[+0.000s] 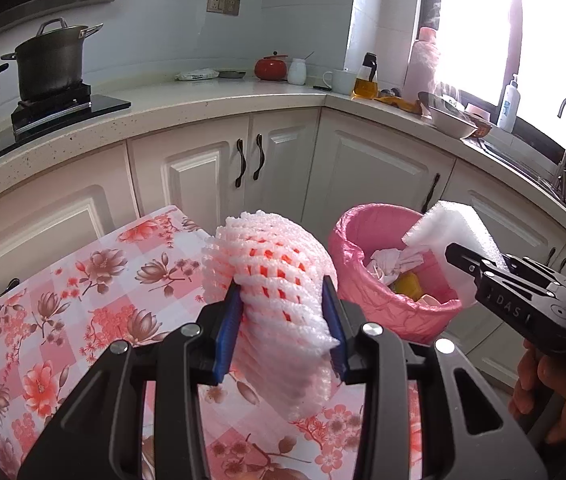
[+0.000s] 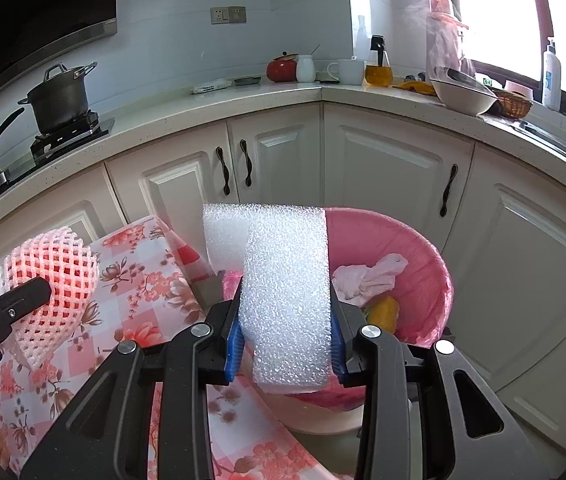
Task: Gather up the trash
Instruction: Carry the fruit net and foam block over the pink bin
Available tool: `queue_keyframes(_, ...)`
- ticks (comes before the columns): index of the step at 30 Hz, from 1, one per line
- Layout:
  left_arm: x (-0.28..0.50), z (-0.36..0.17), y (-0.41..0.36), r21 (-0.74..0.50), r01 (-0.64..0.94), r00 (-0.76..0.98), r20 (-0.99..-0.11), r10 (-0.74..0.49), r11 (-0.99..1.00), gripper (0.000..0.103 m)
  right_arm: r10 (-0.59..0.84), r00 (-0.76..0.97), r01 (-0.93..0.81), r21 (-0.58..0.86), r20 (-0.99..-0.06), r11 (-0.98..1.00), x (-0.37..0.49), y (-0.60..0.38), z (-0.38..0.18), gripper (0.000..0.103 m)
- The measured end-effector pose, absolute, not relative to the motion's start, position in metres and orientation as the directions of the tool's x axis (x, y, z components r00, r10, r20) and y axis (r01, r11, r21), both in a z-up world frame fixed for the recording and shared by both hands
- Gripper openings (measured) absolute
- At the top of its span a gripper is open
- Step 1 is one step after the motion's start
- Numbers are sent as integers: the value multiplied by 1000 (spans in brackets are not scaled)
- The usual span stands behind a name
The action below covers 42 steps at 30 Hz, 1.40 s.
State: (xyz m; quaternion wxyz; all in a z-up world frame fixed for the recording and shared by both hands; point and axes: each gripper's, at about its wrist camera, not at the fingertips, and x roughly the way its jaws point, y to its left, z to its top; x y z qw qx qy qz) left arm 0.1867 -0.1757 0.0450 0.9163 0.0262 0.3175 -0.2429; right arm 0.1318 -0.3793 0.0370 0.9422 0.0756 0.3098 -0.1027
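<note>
The right gripper [image 2: 286, 334] is clamping a white foam block [image 2: 286, 300], holding it above the near rim of the pink-lined bin [image 2: 423, 252] — the step in hand is the drop. The left gripper [image 1: 283, 322] is squeezing a pink foam fruit net [image 1: 271, 280] over the floral tablecloth [image 1: 83, 280], just beside the bin. For a clean release, the block should be carried further over the bin's opening before the jaws part; it is light and could glance off the rim. The net is best kept clear of the right gripper's path — it should follow afterwards.
</note>
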Motion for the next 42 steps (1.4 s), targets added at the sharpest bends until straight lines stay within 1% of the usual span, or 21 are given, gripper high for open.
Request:
queue_keyframes(22, 205, 61, -260, -78, 578, 635, -582, -508, 812, 39, -229, 774, 330, 68, -591, 941, 140, -451, 45, 34)
queue_keyframes(42, 222, 63, -313, -83, 630, 594, -588, -549, 772, 39, -237, 768, 356, 89, -595, 930, 149, -485, 42, 34)
